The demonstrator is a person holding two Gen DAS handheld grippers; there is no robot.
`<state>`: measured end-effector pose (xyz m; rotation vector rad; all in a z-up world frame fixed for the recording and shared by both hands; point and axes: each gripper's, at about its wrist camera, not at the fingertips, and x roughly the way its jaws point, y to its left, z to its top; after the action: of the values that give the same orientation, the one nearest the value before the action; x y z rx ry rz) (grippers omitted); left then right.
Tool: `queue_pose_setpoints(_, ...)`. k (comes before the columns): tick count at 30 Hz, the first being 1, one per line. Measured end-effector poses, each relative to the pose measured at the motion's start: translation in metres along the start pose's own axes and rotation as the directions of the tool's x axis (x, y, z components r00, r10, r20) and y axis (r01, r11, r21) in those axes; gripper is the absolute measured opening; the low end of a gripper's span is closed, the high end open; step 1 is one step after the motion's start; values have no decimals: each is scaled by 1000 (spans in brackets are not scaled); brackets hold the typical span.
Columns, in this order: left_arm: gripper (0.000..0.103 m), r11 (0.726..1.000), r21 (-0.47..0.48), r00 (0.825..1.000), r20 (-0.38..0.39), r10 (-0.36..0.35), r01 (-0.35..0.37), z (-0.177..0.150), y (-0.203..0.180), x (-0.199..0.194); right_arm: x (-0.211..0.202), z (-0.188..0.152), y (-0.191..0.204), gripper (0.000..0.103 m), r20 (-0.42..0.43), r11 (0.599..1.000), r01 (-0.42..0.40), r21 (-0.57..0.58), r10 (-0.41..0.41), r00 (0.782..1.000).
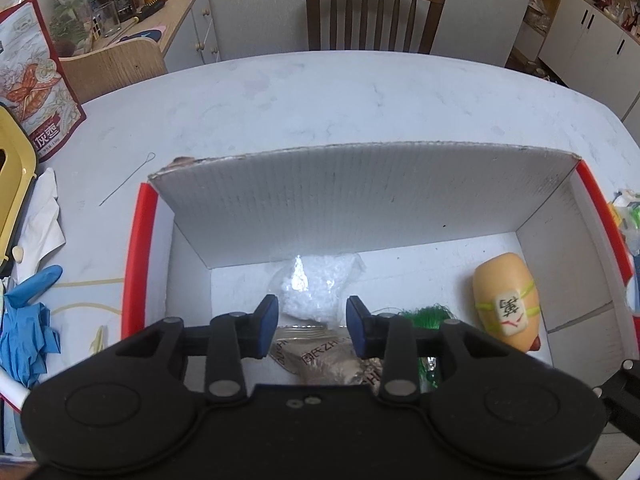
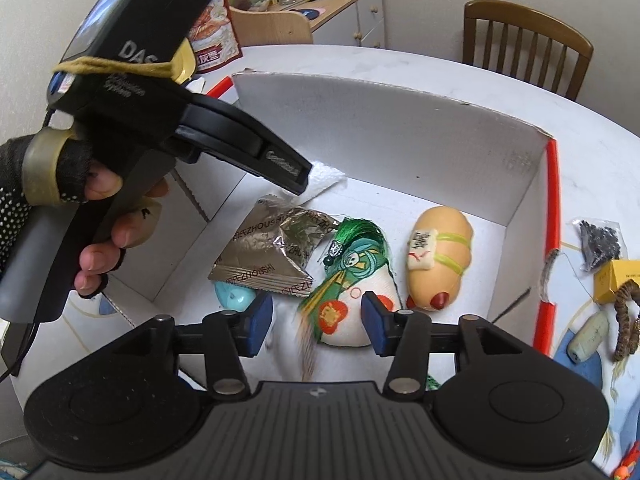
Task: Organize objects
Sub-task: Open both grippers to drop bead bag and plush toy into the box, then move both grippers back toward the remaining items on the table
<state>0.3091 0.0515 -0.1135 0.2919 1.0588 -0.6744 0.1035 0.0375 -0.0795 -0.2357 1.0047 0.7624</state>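
A white cardboard box with red edges [image 1: 352, 204] [image 2: 400, 128] stands on the table. Inside lie a clear bag of white bits [image 1: 316, 288], a silver foil snack packet [image 1: 320, 360] [image 2: 272, 252], a tan bread-shaped toy with a mahjong tile [image 1: 506, 302] [image 2: 438, 256], a green-tasselled white pouch [image 2: 352, 284] and a light blue item [image 2: 234, 296]. My left gripper [image 1: 312, 326] hangs open over the packet and bag. My right gripper [image 2: 316, 320] is open above the pouch, holding nothing. A gloved hand [image 2: 96, 216] holds the left tool [image 2: 160, 92].
Left of the box lie blue gloves [image 1: 28, 320], a tissue [image 1: 40, 220], a red snack bag [image 1: 36, 76] and a thin wire [image 1: 128, 178]. Right of it sit a yellow box [image 2: 618, 278], a bag of dark beads [image 2: 600, 240] and a rope loop [image 2: 626, 320]. A chair [image 1: 374, 12] stands beyond.
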Motion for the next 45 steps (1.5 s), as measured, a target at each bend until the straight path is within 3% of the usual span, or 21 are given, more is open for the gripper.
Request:
queue_pose_setpoints(4,52,1000,-8,1000,26,-7,7,-4,-1,-9,-12,-1,-4,48,21,1000,-5,18,5,1000)
queue_pose_setpoints(12,55,1000,-18,996,88,-24,26,-10,-5,-37,-45,-1,-12,54,95,999,21,30,-24,995)
queue_pose_setpoints(16,62,999,-20,992,122,-27,30,-14,-10,-52,-61,-1,-17,54,128,999,14,48,-20,992)
queue_pose_setpoints(24,64,999,0,980,192,-42,42,-22,-29,-83,-96,-10,-29,61,205,996,-5,85,-13,979)
queue_pose_setpoints(27,71,999,13,974,223,-43,41,-24,-40,-96,-110,-14,-36,61,236,994,-17,105,-8,972)
queue_pose_setpoints(35,83,997,37,953,293,-73,65,-34,-69,-125,-148,-34,-64,70,305,989,-29,147,-17,952)
queue_pose_setpoints(45,88,993,65,946,304,-113,98,-45,-120,-136,-179,-74,-114,78,329,981,-13,194,-53,943)
